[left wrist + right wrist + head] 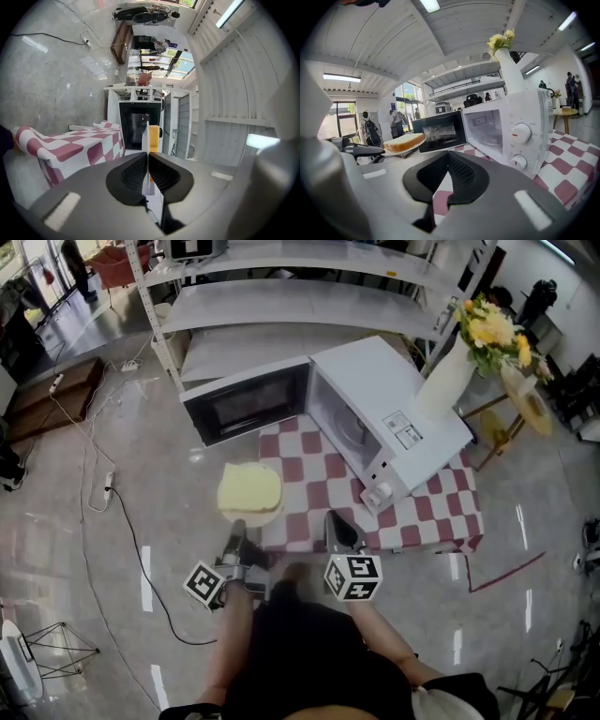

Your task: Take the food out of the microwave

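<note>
The left gripper (146,161) is clenched on the rim of the plate (246,518), with the bread slice (250,487) just ahead of it and outside the open microwave (375,418); best held level and eased right onto the checked tablecloth (412,512), while the right gripper (449,157) is pinched empty.

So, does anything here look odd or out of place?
Nothing is spilled or broken. Oddest: a white vase of flowers stands on top of the microwave, and the plate of bread is held only by its rim by the left gripper, mostly past the table edge.
</note>
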`<state>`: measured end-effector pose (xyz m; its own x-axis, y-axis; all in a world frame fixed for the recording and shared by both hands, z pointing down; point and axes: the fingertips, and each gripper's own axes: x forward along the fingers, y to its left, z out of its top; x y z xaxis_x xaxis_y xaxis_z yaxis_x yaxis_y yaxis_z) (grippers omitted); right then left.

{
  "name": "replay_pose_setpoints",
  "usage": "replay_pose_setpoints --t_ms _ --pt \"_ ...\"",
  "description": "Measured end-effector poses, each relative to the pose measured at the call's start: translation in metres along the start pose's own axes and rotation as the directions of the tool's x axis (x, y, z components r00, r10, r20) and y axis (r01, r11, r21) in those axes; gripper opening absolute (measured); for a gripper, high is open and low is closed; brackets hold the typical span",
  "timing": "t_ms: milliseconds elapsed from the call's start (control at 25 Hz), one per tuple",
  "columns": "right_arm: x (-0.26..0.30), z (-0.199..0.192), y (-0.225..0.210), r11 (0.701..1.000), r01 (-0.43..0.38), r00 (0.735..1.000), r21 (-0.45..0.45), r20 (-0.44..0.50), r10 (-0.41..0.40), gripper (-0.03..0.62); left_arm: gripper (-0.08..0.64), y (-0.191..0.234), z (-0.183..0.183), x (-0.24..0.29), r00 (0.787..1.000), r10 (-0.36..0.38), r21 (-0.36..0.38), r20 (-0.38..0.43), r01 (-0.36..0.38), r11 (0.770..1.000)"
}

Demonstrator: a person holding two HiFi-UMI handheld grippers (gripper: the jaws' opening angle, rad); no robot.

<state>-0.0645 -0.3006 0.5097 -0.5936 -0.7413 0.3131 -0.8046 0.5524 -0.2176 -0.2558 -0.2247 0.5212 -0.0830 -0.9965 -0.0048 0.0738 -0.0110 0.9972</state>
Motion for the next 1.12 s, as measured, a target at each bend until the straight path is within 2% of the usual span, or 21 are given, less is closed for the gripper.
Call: replay_pose_setpoints --t_ms 280,1120 --pt "-0.01 0.007 -0.004 1.0 0.01 1.0 -0.009 -0.001 -0.01 0.0 0.021 -0.01 -0.003 -0.002 0.999 -0.015 0.009 0.028 0.015 1.0" --pt "-0.008 -0.002 0.003 0.999 0.012 1.0 -0.042 -0.025 -0.013 0.0 0.025 -0.005 -0.004 0.003 1.0 -0.007 0.01 -0.023 0.007 1.0"
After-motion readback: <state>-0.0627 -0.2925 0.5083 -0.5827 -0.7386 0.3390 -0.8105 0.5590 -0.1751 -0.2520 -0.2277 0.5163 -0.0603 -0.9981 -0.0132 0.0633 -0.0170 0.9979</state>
